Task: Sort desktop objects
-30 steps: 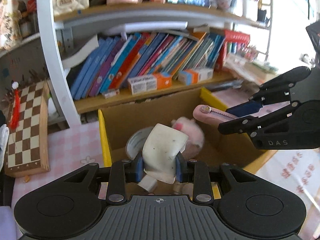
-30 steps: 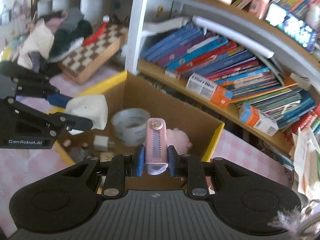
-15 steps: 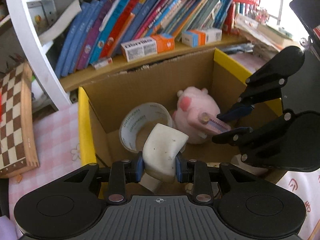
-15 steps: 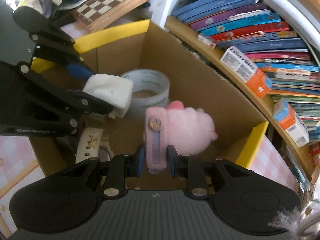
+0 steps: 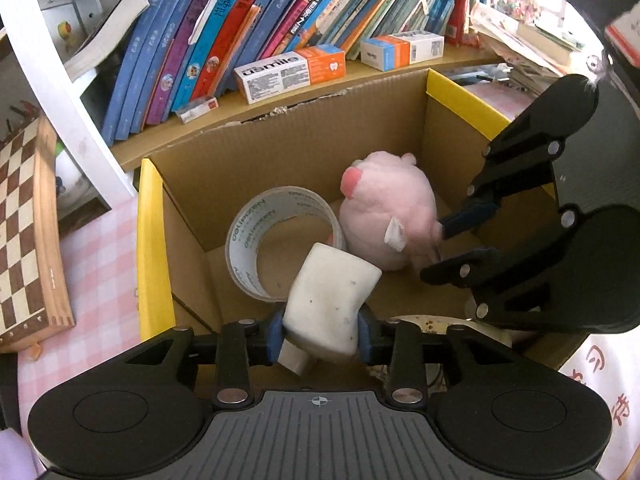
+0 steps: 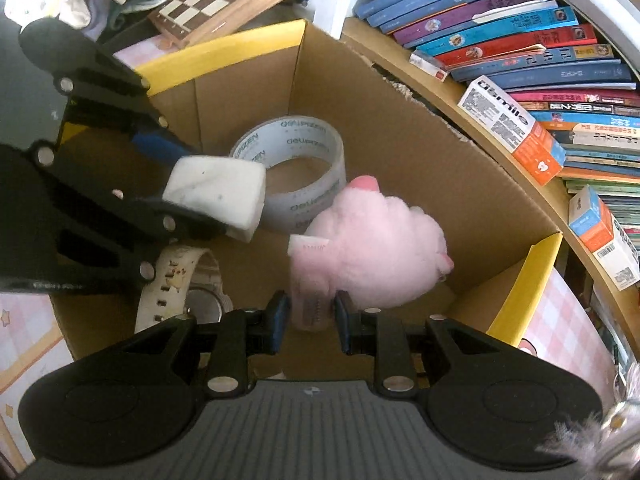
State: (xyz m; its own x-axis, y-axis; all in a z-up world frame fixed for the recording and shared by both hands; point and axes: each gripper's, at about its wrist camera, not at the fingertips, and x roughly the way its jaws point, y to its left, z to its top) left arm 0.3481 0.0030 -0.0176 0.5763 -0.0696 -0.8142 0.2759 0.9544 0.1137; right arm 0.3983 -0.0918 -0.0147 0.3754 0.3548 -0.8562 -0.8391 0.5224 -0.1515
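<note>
An open cardboard box (image 5: 150, 240) with yellow rims holds a clear tape roll (image 5: 248, 240) and a pink plush toy (image 5: 384, 208). My left gripper (image 5: 319, 334) hangs inside the box over the tape roll. Its pads still touch a white foam block (image 5: 332, 292) while its jaws are opening. In the right wrist view my right gripper (image 6: 312, 314) is low beside the plush toy (image 6: 384, 256). A small pink toothed strip (image 6: 312, 304) stands between its pads with slim gaps either side, and its jaws are opening. The left gripper (image 6: 208, 192) shows there too, by the tape roll (image 6: 296, 208).
A white watch strap (image 6: 172, 276) with cartoon prints lies on the box floor near the front wall. A wooden chessboard (image 5: 24, 240) sits left of the box on the pink checked cloth (image 5: 92, 248). Behind the box, a shelf holds leaning books (image 5: 280, 20) and a toothpaste carton (image 5: 288, 72).
Both grippers dropped from above the rim down into the box. The right pads have parted from the pink strip, which sits lower. The left pads have widened slightly around the foam block.
</note>
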